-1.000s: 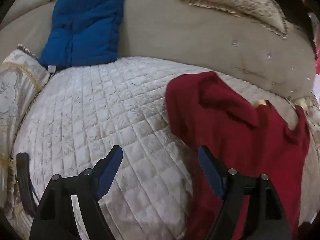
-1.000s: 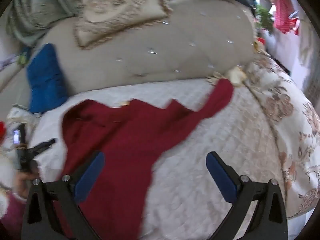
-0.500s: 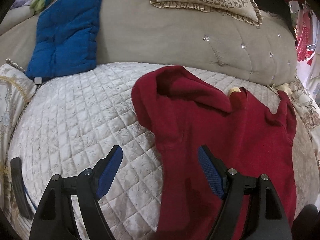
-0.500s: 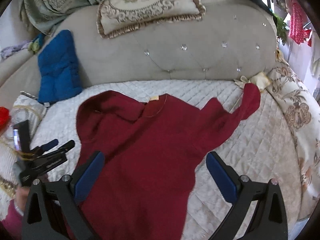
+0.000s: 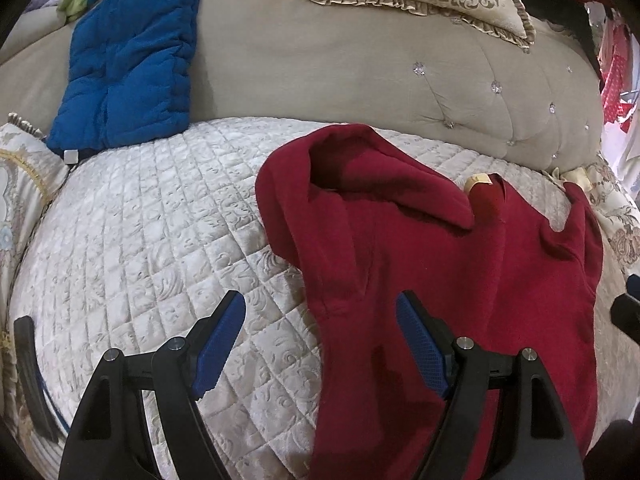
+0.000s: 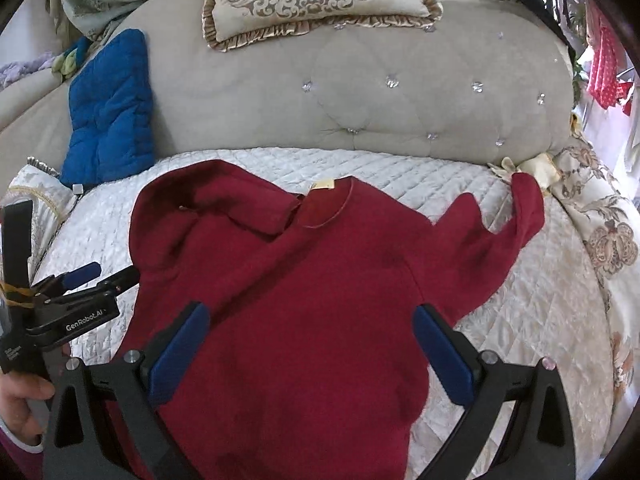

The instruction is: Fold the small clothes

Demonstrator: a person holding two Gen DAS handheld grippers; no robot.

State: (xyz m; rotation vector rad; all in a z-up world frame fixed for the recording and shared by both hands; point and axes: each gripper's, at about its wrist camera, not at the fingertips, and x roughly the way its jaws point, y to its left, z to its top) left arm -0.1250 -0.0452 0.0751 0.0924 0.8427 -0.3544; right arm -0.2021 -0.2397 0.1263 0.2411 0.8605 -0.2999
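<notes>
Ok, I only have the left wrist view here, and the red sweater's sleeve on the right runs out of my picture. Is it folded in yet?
Observer: No. The right wrist view shows that sleeve of the red sweater spread out on the quilt, with its cuff beside a cream bow.
Operator: And the right gripper?
Observer: The right gripper is open above the sweater's body and grips nothing.
Operator: Anything near my left gripper that I can't see?
Observer: A hand holds the handle of the left gripper, beside the sweater's left edge.
</notes>
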